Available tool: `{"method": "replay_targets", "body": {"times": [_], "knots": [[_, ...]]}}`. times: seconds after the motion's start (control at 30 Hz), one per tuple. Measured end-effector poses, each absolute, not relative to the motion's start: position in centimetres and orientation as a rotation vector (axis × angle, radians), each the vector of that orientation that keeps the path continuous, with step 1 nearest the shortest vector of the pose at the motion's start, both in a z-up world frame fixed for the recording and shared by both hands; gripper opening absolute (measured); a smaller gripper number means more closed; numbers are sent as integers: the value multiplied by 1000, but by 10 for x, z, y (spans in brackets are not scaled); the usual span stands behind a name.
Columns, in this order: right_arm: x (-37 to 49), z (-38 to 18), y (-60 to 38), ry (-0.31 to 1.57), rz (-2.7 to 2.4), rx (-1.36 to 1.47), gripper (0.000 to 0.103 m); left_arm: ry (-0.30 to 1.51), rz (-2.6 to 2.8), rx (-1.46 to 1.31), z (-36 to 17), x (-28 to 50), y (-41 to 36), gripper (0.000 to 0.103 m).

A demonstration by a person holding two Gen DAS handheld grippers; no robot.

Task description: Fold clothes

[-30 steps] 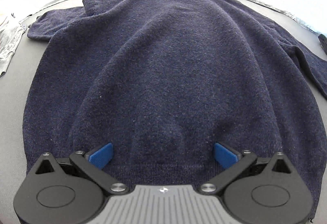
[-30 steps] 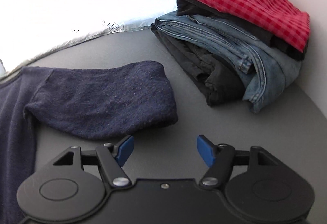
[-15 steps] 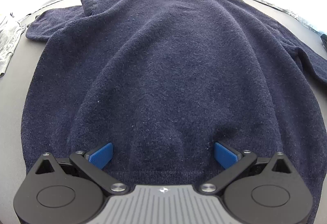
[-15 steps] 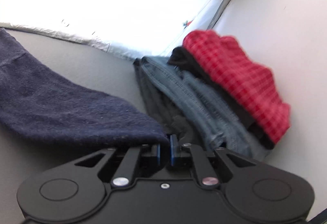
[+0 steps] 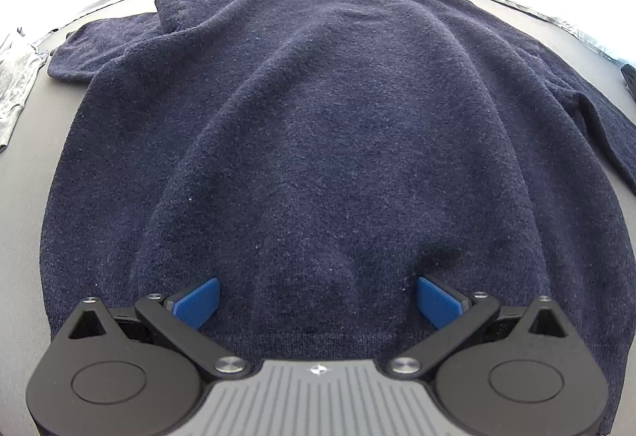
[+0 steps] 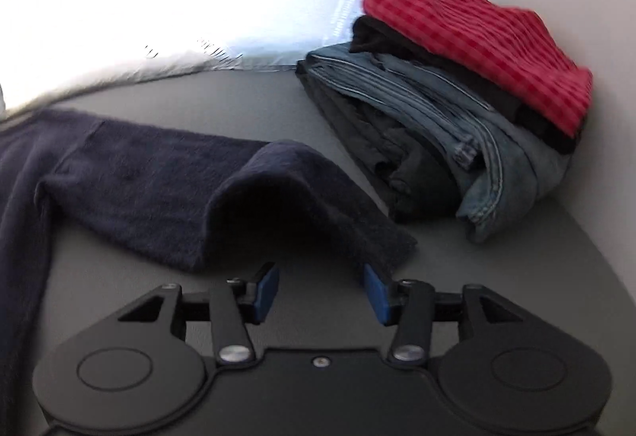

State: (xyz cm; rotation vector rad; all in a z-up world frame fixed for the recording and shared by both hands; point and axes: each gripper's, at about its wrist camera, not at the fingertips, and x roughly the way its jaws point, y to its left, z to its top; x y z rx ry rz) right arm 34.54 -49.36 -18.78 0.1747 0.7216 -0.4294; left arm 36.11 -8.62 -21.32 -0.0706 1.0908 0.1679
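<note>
A navy knit sweater (image 5: 318, 117) lies flat on the grey table (image 5: 24, 197), hem nearest me and neckline at the far edge. My left gripper (image 5: 316, 296) stands open wide just above the hem, its blue pads (image 5: 198, 300) against the knit with nothing pinched. In the right wrist view the sweater's right sleeve (image 6: 159, 189) stretches out sideways, and its cuff end (image 6: 318, 197) is humped up just ahead of my right gripper (image 6: 320, 289). That gripper's jaws are opening. The cuff edge lies close to the right pad, but neither pad presses on it.
A pile of folded clothes (image 6: 457, 98) sits to the right of the sleeve: dark trousers, jeans, a black item and a red checked shirt on top. A grey garment (image 5: 16, 94) lies at the table's left edge. A bright white surface lies beyond the table's far edge.
The right gripper closed on the sleeve cuff and drew it outward, then opened and let it go; the cuff now rests humped on the table. The left gripper stayed put.
</note>
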Motion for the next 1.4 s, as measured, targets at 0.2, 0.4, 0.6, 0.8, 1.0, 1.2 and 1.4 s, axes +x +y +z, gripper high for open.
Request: {"method": "replay_targets", "body": {"times": [0.2,0.4,0.6,0.8,1.0,1.2,1.4], "knots": [[334,-195,-555,655,-622,552,60,1090,165,-69,-213,360,-88,103],[364,-217,-568,701,-609,629,68,1086,167,-69,-214,358,-89,103],[397,-228,-532,789,-545,398,89,1079,176,-74,-217,361,-88,103],[398,-227,-506,790,-437,198,27,1077,179,-74,-218,360,-89,103],[393,-226,-528,806,-551,73,18,1078,170,-70,-218,361,-87,103],[394,-221,-532,849,-630,-60,26,1079,143,-60,-218,363,-86,103],[359,-201,-495,832,-515,24,45,961,232,-97,-194,340,-62,103]]}}
